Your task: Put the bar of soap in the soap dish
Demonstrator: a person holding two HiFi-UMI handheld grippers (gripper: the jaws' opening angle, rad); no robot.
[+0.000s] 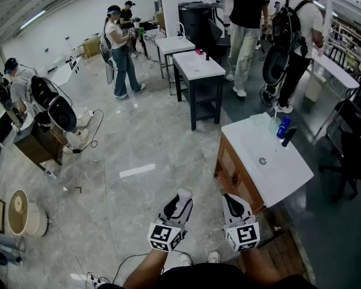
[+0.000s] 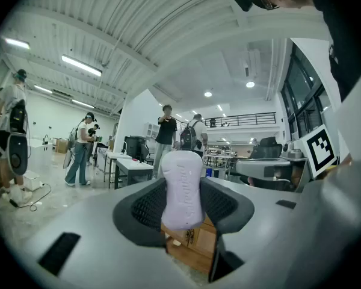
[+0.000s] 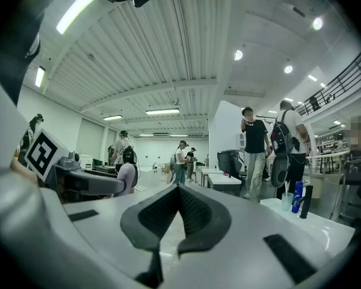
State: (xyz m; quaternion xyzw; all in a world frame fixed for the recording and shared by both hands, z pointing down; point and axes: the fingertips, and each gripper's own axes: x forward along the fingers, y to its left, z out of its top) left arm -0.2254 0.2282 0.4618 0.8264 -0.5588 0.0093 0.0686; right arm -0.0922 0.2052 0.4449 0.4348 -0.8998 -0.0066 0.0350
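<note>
A pale lilac bar of soap point(image 2: 182, 188) stands upright between the jaws of my left gripper point(image 2: 182, 191), which is shut on it. In the head view that gripper point(image 1: 182, 198) is low and centre, level above the floor, with the soap point(image 1: 183, 197) at its tip. My right gripper point(image 1: 231, 198) hangs beside it, its jaws point(image 3: 180, 192) closed together with nothing in them. Ahead and to the right stands the white sink counter point(image 1: 286, 173). At its far corner lies a clear dish-like thing point(image 1: 259, 120); I cannot tell whether it is the soap dish.
On the counter are a clear cup point(image 1: 274, 124), a blue bottle point(image 1: 284, 127) and a black tap point(image 1: 289, 136), above a wooden cabinet point(image 1: 233, 174). Dark-framed white tables point(image 1: 197, 67) stand farther off. Several people stand around, and cables point(image 1: 96, 131) lie on the tiled floor.
</note>
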